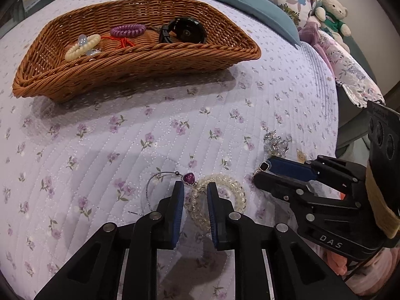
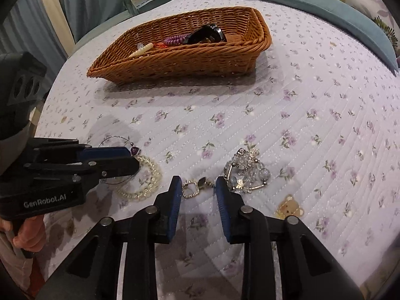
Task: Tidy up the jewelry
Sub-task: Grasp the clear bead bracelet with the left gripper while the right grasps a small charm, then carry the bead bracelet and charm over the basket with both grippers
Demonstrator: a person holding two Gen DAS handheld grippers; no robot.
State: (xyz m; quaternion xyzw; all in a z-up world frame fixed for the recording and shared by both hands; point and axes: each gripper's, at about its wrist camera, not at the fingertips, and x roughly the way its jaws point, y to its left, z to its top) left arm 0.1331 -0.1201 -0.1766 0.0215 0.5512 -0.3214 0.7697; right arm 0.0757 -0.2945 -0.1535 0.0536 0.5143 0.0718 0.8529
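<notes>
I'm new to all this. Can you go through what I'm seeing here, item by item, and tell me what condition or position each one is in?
Wicker basket: on the quilt, partly filled.
Purple coil tie: in the basket.
Cream coil tie: in the basket.
Black watch: in the basket.
Clear coil tie: on the quilt, between the left gripper fingers, not yet pinched.
Heart pendant: on the quilt.
Black-stone earring: on the quilt, between the open right gripper fingers.
Crystal bracelet: on the quilt, untouched.

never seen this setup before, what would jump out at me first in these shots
Probably the wicker basket at the far end of the flowered quilt, with hair ties and a black watch inside. Nearer, the left claw straddles a clear coil tie beside a purple heart necklace. The right claw straddles a small black-stone earring, next to a crystal cluster.
</notes>
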